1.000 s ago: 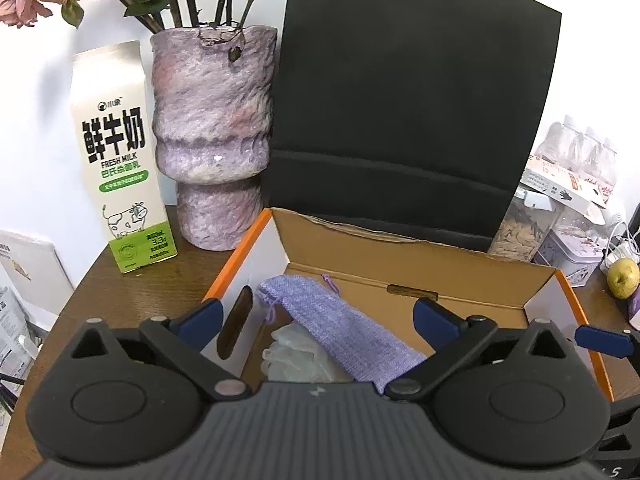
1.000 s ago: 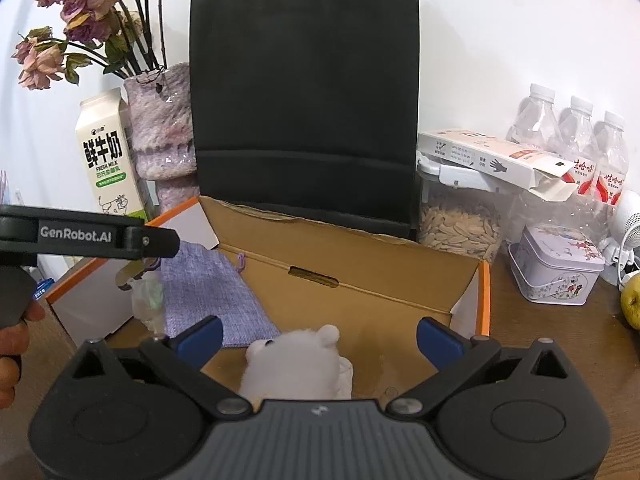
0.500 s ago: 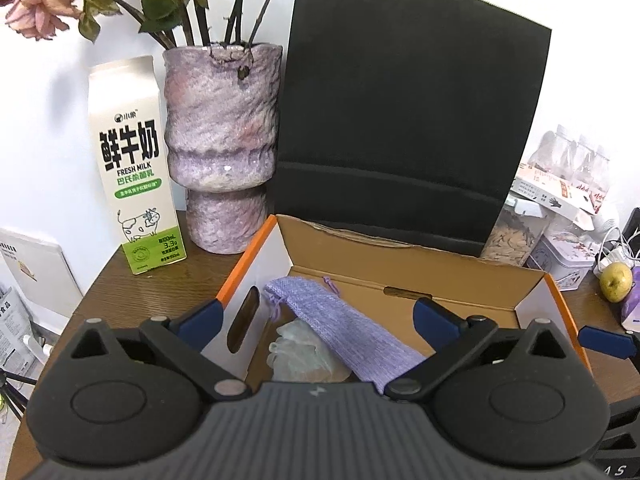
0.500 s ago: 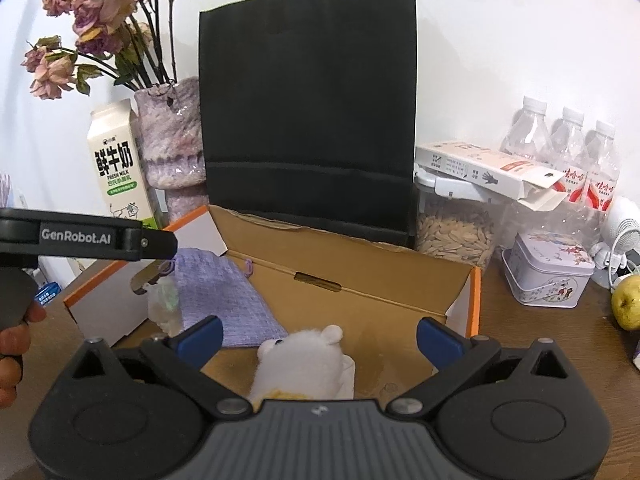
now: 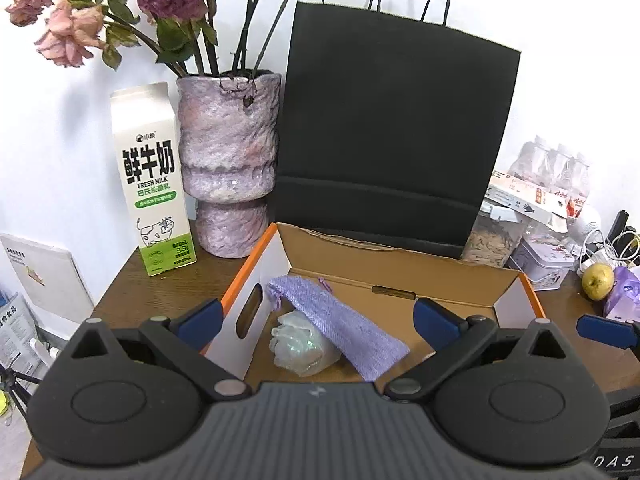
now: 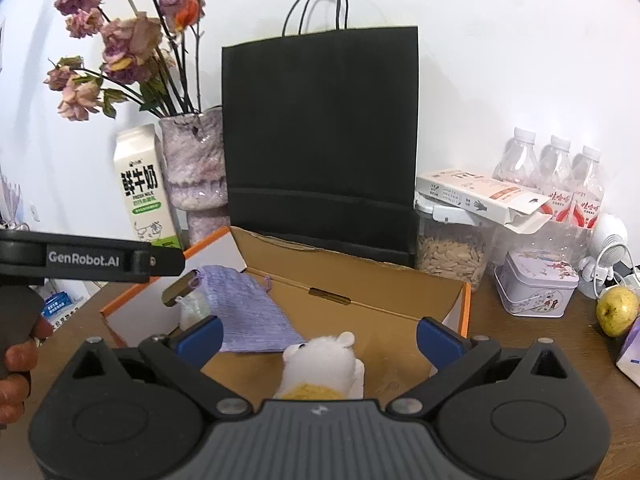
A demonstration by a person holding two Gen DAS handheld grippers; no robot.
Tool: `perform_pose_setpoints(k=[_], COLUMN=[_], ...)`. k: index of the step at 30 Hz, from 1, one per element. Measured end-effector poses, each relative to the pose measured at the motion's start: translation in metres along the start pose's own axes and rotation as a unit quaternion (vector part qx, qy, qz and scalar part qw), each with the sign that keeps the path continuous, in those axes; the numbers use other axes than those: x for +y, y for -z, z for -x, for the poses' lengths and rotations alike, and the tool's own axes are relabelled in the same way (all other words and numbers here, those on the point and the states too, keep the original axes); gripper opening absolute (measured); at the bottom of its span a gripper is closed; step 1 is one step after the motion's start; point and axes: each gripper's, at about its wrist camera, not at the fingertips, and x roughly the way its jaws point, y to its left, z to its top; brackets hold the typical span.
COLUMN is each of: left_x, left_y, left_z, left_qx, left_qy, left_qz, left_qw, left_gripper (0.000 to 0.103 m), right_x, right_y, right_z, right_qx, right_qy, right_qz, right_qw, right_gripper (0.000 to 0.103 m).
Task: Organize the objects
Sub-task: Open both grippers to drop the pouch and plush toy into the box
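Observation:
An open cardboard box with orange edges sits on the wooden table. Inside lie a lavender cloth pouch and a pale mesh bath sponge partly under it. In the right wrist view the box also holds a white plush bear beside the pouch. My left gripper is open and empty above the box's near left end. My right gripper is open and empty above the bear. The left gripper's body shows at the left of the right wrist view.
Behind the box stand a black paper bag, a purple vase of dried roses and a milk carton. At the right are a seed jar, a tin, water bottles and a yellow-green fruit.
Both grippers have pulled back and up from the box, so more of the bag, vase and flowers shows. The objects in the box have not moved.

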Motion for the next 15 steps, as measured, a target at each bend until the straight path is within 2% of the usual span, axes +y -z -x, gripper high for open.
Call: perform_pose_setpoints(k=[15], left_x=[-0.002], left_y=[0.011], left_z=[0.057], left_qx=[-0.016], left_qy=[0.0], left_qz=[0.003], left_qw=[0.9999], left_gripper=[0.103], right_x=[0.012], right_y=[0.009], right_z=[0.056], right_qx=[-0.021], right_qy=[-0.006], right_qz=[0.002], right_qw=[1.0], right_gripper=[0.103])
